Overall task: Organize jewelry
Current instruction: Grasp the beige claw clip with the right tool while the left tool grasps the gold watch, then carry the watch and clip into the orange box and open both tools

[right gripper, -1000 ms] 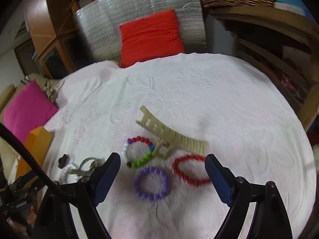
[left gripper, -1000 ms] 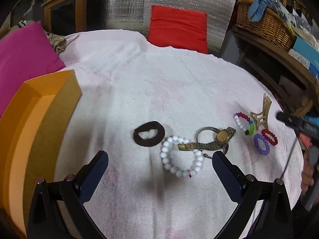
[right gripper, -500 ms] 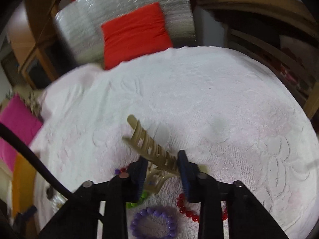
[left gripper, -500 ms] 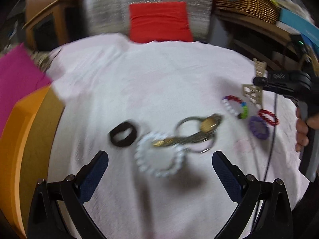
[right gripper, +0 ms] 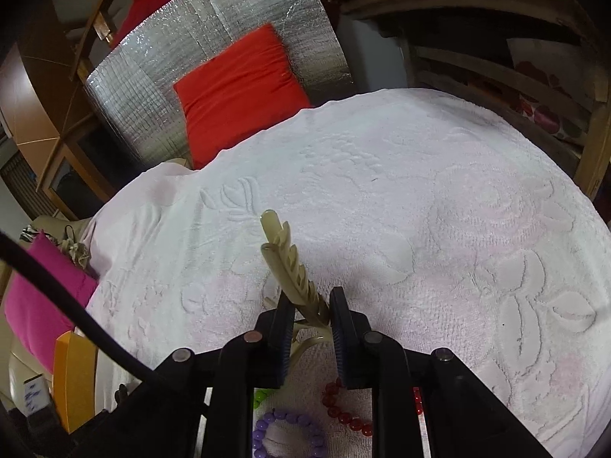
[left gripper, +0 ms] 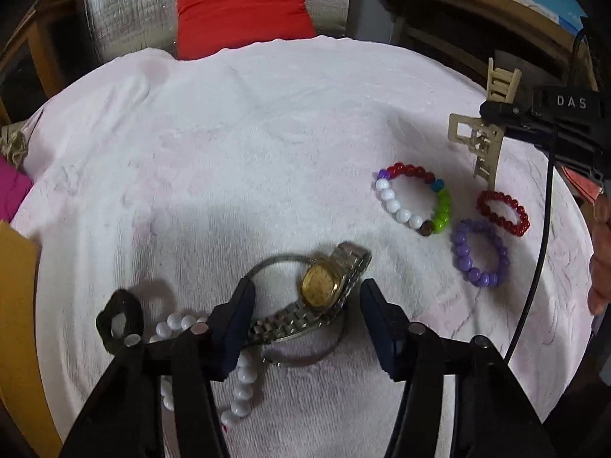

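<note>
My left gripper (left gripper: 307, 295) is half-closed around a gold-faced watch (left gripper: 320, 287) with a steel band, lying over a silver bangle (left gripper: 290, 358); the pads do not clearly touch it. A white bead bracelet (left gripper: 240, 385) and a black hair tie (left gripper: 121, 318) lie at its left finger. My right gripper (right gripper: 311, 305) is shut on a beige claw hair clip (right gripper: 294, 267), held above the cloth; the clip also shows in the left wrist view (left gripper: 485, 141). Multicolour (left gripper: 416, 202), red (left gripper: 504, 212) and purple (left gripper: 479, 253) bead bracelets lie near it.
The jewelry lies on a white embossed towel (left gripper: 229, 152). An orange box (left gripper: 15, 305) stands at the left edge. A red cushion (right gripper: 236, 87), a pink cushion (right gripper: 34, 305) and wooden shelving (left gripper: 477, 7) ring the surface.
My left gripper moved down and right over the watch and narrowed around it. My right gripper closed on the hair clip and lifted it off the cloth.
</note>
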